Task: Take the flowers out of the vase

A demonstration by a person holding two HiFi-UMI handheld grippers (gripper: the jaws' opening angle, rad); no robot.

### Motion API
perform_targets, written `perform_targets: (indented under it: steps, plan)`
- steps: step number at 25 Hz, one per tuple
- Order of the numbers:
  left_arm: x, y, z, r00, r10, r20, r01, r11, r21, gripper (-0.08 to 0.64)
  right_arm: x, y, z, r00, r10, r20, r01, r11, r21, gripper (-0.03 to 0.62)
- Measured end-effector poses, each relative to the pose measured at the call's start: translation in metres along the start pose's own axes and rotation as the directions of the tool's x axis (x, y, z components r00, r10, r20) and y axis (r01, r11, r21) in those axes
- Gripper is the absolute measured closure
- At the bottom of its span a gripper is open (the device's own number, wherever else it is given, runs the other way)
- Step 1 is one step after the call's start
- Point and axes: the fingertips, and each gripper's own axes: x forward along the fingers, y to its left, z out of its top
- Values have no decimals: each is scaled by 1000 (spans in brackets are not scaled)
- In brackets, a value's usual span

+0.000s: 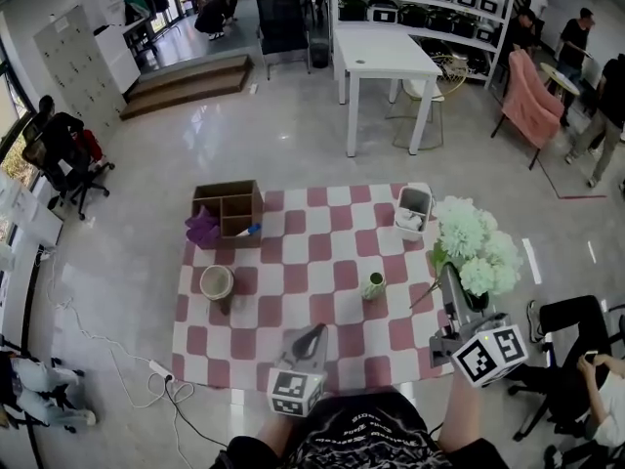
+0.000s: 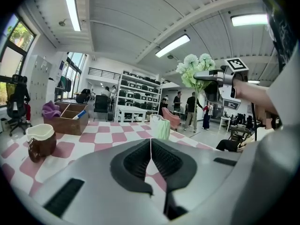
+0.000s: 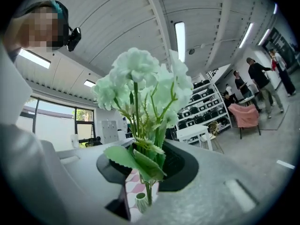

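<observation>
Over the 3 o'clock edge of the checkered surface (image 1: 293, 252), the flowers (image 1: 476, 245) sit in your right gripper (image 1: 448, 277), jaws clamped on their stems, clear of the vase (image 1: 373, 285) at centre. They look light, soft and crushable, so hold low on the stems. Your left gripper (image 1: 311, 340) has its jaws together, empty.

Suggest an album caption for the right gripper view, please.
Right gripper clamps pale green flowers by their stems, clear of the small vase on the checked cloth beyond.
</observation>
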Motion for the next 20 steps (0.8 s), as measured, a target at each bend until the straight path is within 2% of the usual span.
perform_targets:
  steps: [5,10,14,20]
  plan:
    - [1,-3,-9,1000,-14,-25,14,1000,-1,546,-11,-12,-30,995,-28,-97,32,999,41,483]
    - [3,-6,-5,1000,-20,-20,20,1000,-3,546,-20,-27,-62,978,-65,-200,85,992,91,486]
    - [3,-7,-7,999,-33,-34,33,999,2,546,-26,-37,-91,954,-83,-287,114,989,93,486]
    - [8,-7,-8,999,-30,-37,30,1000,-6,546,-30,-50,-134,910,-81,-405,151,978,144,489]
